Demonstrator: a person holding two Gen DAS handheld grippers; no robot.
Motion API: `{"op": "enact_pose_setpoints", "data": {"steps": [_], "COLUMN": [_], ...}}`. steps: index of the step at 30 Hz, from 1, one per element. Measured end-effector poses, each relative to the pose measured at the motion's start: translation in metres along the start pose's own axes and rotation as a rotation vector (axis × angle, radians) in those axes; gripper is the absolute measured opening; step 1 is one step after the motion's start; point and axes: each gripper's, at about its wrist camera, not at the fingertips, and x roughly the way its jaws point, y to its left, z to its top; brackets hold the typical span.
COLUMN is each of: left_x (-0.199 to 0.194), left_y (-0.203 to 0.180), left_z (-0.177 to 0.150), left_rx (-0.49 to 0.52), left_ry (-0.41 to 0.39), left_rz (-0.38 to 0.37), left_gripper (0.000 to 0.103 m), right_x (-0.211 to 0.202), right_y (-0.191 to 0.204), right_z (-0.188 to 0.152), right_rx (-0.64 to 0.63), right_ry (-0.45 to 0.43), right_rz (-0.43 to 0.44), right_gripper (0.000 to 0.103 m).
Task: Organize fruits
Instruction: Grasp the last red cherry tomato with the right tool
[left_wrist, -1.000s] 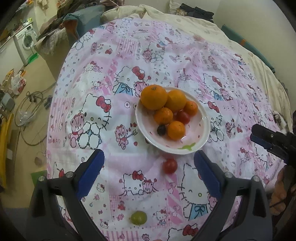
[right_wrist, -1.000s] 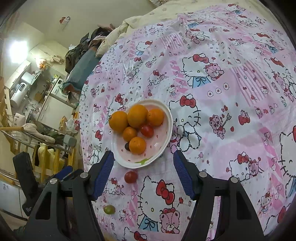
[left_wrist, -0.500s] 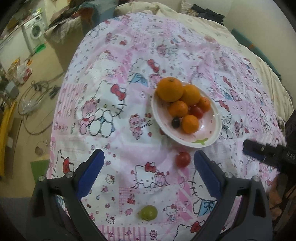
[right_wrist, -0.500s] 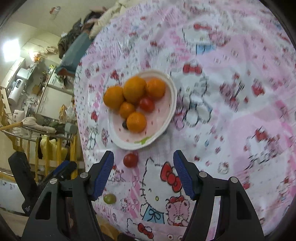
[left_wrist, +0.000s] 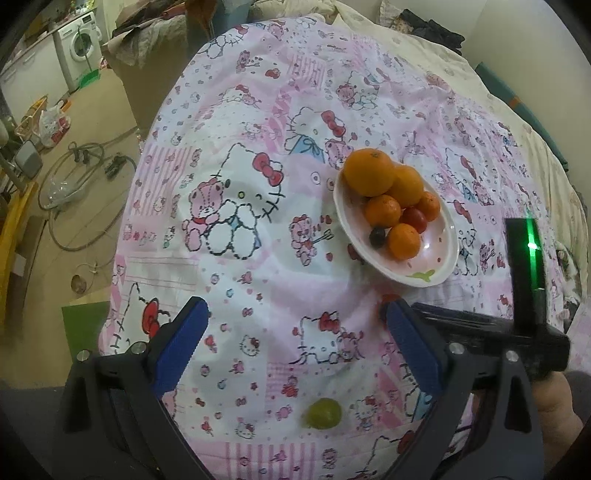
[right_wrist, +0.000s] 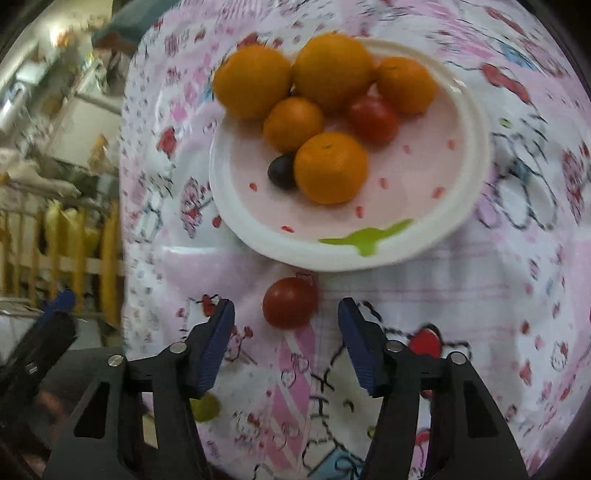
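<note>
A white plate on the pink cartoon bedspread holds several oranges, a red tomato and a dark grape. A loose red tomato lies on the cloth just in front of the plate. It sits at the tips of my right gripper, whose jaws are closing, with gaps still showing between the pads and the tomato. A green grape lies nearer the bed edge. My left gripper hangs open over bare cloth left of the plate. Its right finger hides the loose tomato.
The bedspread ends in a drop to the floor on the left, where cables and a washing machine are. A cream blanket lies beyond. The right gripper's body crosses the left wrist view beside the plate.
My right gripper has dropped close to the loose tomato and its jaws have narrowed. In the left wrist view the plate has slid right and the right gripper has come in below it.
</note>
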Motion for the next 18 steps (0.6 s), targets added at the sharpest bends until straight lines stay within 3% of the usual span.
{"op": "enact_pose_setpoints", "data": {"steps": [3,6,14,18], "left_x": [0.001,0.001,0.006,0.014], "left_y": [0.007,0.012,0.010,-0.004], "left_z": [-0.003,-0.005,-0.011,-0.023], "left_rx": [0.000,0.000,0.020,0.099], "left_ry": [0.003,0.004,0.034,0.086], "left_rz": [0.002,0.003,-0.022,-0.034], "left_gripper": [0.096,0.096,0.096,0.096], "right_x": [0.012,0.014,-0.007,-0.034], "right_y": [0.010,0.015,0.002,-0.008], "right_z": [0.002,0.003,-0.003,-0.015], "right_rx": [-0.034,-0.071,-0.065,-0.053], "right_ry": [0.007,-0.004,-0.010,-0.052], "right_rz": [-0.062,-0.118,-0.053,-0.009], "right_gripper": [0.049,0.032,0.031,0.031]}}
